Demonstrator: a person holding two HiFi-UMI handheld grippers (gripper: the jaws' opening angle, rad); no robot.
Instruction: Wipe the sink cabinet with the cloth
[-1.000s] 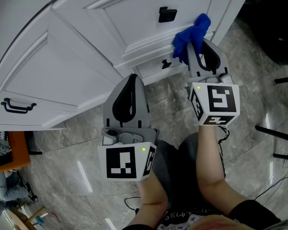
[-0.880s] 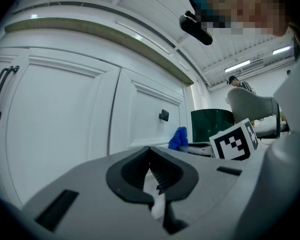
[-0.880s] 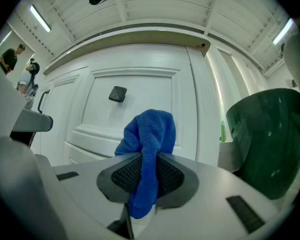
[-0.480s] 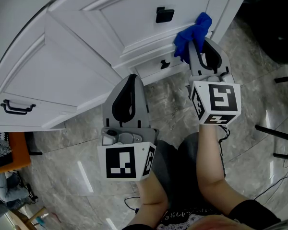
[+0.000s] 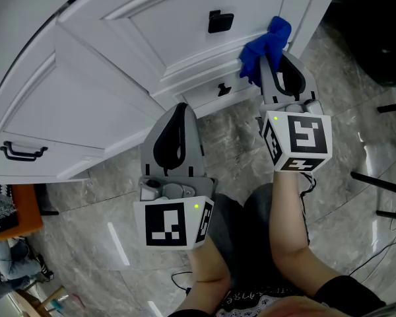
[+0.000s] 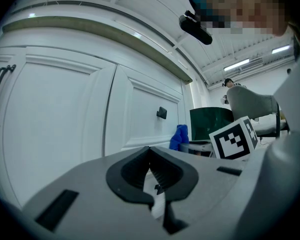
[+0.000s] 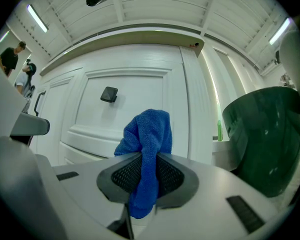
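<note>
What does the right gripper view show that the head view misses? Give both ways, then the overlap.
Only the right gripper view: the right gripper clamped on the blue cloth, a dark green container at right, ceiling lights. Only the head view: the marble floor, the person's forearm, a small lower drawer pull. Both: the cloth, the white cabinet, its square black knob.

1. Head view: above, facing steeply down at the sink cabinet [image 5: 119, 78] front and floor [image 5: 86, 203].
2. Left gripper view: low, near the cabinet, tilted upward along its front.
3. Right gripper view: close, facing the cabinet front squarely.
4. All three share the black knob [image 5: 219, 21] and cloth [image 5: 264, 45].
</note>
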